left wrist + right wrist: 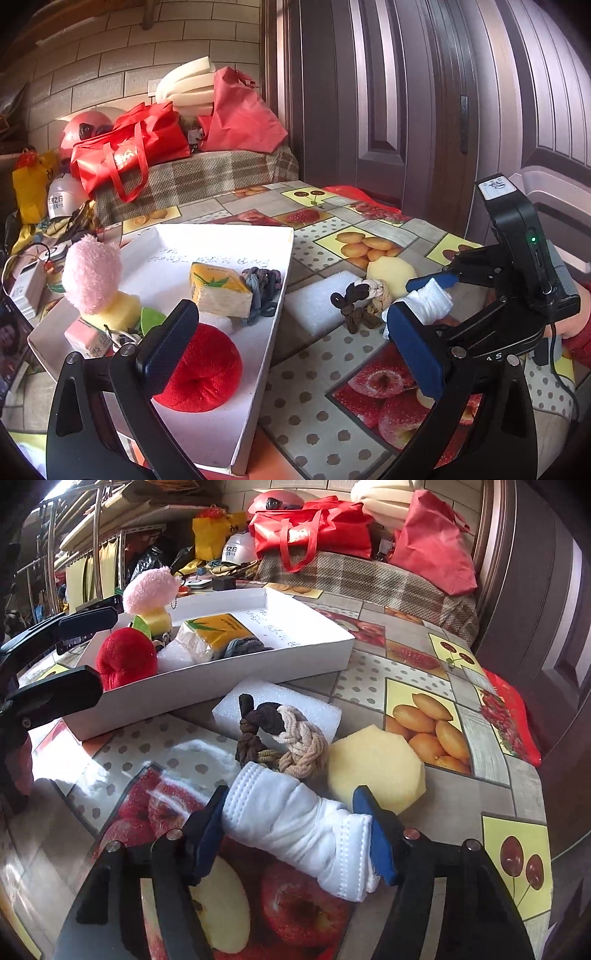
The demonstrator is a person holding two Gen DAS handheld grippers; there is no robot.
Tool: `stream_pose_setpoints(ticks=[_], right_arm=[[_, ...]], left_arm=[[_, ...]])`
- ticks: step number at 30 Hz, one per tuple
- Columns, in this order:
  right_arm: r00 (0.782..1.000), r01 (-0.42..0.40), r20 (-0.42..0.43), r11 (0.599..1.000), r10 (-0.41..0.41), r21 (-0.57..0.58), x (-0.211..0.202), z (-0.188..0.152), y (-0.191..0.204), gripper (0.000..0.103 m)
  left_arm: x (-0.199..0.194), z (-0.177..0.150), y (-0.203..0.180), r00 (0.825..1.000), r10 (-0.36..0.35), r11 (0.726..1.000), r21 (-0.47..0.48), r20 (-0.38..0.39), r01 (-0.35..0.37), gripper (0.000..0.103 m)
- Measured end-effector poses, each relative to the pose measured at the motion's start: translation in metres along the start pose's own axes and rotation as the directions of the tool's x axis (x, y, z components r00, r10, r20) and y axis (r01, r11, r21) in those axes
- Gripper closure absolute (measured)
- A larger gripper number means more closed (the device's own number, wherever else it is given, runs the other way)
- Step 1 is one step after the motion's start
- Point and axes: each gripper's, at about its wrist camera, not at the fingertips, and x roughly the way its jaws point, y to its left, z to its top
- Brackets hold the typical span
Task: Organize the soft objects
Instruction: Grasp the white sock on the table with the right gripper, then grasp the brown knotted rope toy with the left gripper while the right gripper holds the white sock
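My right gripper [295,830] is shut on a white rolled cloth [295,819] low over the fruit-print tablecloth, one blue pad at each end of the roll. The left wrist view shows the same roll [432,299] in that gripper [430,301]. Just beyond it lie a braided rope knot [288,742], a yellow sponge [373,775] and a white foam block [295,705]. My left gripper [291,350] is open and holds nothing, straddling the near wall of the white box [280,288]. A red plush [207,373], a pink plush [92,273] and a tissue pack [218,288] lie in the box.
Behind the table a plaid-covered bench [207,177] carries red bags [125,147] and foam pieces. A dark door [406,110] stands to the right. Clutter, a small white device [27,291] and cables lie left of the box.
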Motion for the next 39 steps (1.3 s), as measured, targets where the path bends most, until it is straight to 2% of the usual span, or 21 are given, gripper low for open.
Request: stream_pose_setpoints(ticks=[4, 9, 12, 14, 17, 19, 20, 21, 22, 23, 25, 27, 30, 34, 39], right_arm=[[1.000, 0.011, -0.018, 1.000, -0.010, 0.013, -0.020, -0.021, -0.006, 0.043], [0.999, 0.052, -0.013, 0.980, -0.050, 0.190, -0.047, -0.040, -0.043, 0.043], [1.000, 0.017, -0.011, 0.956, -0.015, 0.294, -0.049, -0.048, -0.063, 0.043], [1.000, 0.007, -0.012, 0.948, -0.004, 0.317, -0.049, -0.049, -0.067, 0.043], [1.000, 0.016, -0.018, 0.952, -0.011, 0.305, -0.049, -0.047, -0.062, 0.043], [1.000, 0.021, -0.024, 0.955, -0.015, 0.295, -0.047, -0.046, -0.059, 0.043], [1.000, 0.021, -0.026, 0.956, -0.014, 0.294, -0.046, -0.045, -0.059, 0.043], [1.000, 0.018, -0.026, 0.955, -0.011, 0.296, -0.046, -0.045, -0.060, 0.043], [1.000, 0.014, -0.023, 0.954, -0.007, 0.300, -0.046, -0.046, -0.062, 0.043], [1.000, 0.008, -0.021, 0.953, -0.002, 0.304, -0.045, -0.046, -0.063, 0.043], [1.000, 0.006, -0.013, 0.951, -0.002, 0.308, -0.047, -0.047, -0.063, 0.043], [1.000, 0.013, 0.002, 0.952, -0.014, 0.306, -0.050, -0.047, -0.061, 0.043], [0.999, 0.012, 0.044, 0.954, -0.026, 0.300, -0.058, -0.048, -0.060, 0.043], [0.990, 0.028, 0.122, 0.954, -0.067, 0.299, -0.075, -0.050, -0.056, 0.043], [0.976, 0.011, 0.202, 0.951, -0.078, 0.310, -0.083, -0.045, -0.047, 0.043]], left_arm=[[0.007, 0.000, -0.012, 0.999, 0.002, 0.998, 0.062, -0.038, 0.000, 0.000], [0.040, 0.002, -0.043, 0.984, -0.072, 0.986, 0.137, -0.166, 0.095, 0.000], [0.066, 0.010, -0.060, 0.978, -0.063, 0.985, 0.147, -0.199, 0.094, 0.001], [0.086, 0.016, -0.068, 0.972, -0.047, 0.984, 0.155, -0.229, 0.084, 0.005], [0.116, 0.017, -0.077, 0.948, -0.010, 0.980, 0.184, -0.318, 0.072, 0.007], [0.130, 0.011, -0.083, 0.926, 0.026, 0.974, 0.217, -0.376, 0.061, 0.014], [0.129, 0.010, -0.085, 0.926, 0.041, 0.971, 0.232, -0.374, 0.050, 0.015], [0.127, 0.010, -0.086, 0.931, 0.047, 0.969, 0.244, -0.363, 0.046, 0.025], [0.125, 0.009, -0.087, 0.935, 0.066, 0.967, 0.254, -0.349, 0.026, 0.041], [0.122, 0.009, -0.086, 0.939, 0.077, 0.966, 0.257, -0.335, 0.012, 0.048], [0.111, 0.011, -0.084, 0.955, 0.041, 0.969, 0.246, -0.293, 0.034, 0.071], [0.098, 0.013, -0.084, 0.972, 0.034, 0.969, 0.244, -0.233, 0.025, 0.072], [0.070, 0.016, -0.081, 0.993, -0.015, 0.973, 0.226, -0.115, 0.041, 0.072], [0.035, 0.014, -0.068, 0.997, -0.078, 0.980, 0.182, -0.010, 0.078, 0.072], [0.008, 0.011, -0.049, 0.997, -0.058, 0.990, 0.132, 0.056, 0.050, 0.072]])
